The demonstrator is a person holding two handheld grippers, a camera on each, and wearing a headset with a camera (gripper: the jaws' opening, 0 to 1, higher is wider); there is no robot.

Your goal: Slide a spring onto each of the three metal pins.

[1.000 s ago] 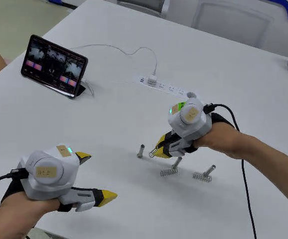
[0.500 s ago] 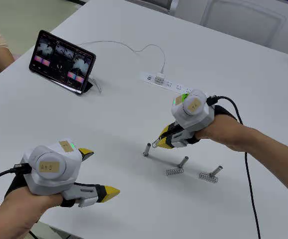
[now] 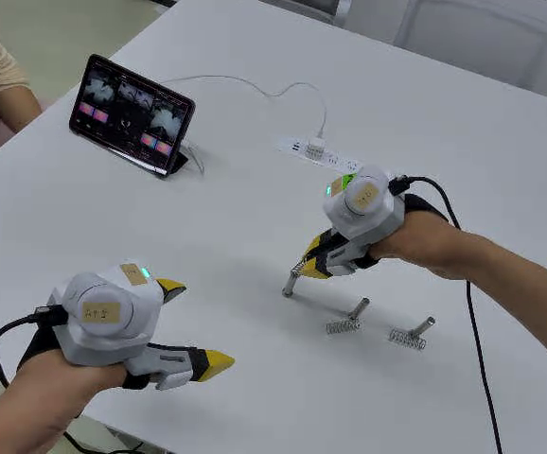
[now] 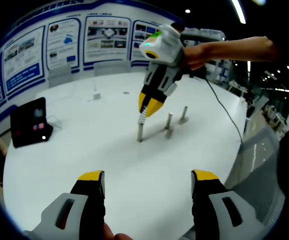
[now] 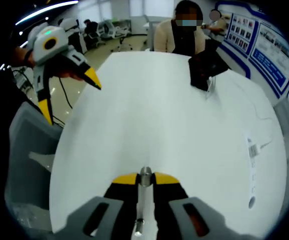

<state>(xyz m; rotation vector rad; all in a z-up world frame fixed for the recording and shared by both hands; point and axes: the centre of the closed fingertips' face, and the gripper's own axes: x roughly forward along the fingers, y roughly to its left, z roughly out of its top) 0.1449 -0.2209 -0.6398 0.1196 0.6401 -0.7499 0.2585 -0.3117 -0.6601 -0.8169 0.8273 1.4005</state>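
White tabletop (image 3: 207, 236) ran back to a tablet (image 3: 132, 113) and a power strip (image 3: 316, 151). Near its front edge the left gripper (image 3: 198, 323) hung with jaws spread, holding nothing. Within the last second the right gripper (image 3: 313, 268) — clenched on a spring (image 4: 143, 117) — had closed in on the leftmost pin (image 3: 291, 284), so the spring's lower end now met the pin's tip. The other two pins (image 3: 359, 308) (image 3: 423, 327) each had a spring at the foot — by my reading this was the last, needing only lowering.

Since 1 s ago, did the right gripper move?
Yes. The right gripper, with its spring, moved left toward the bare pin, away from the sprung pins.
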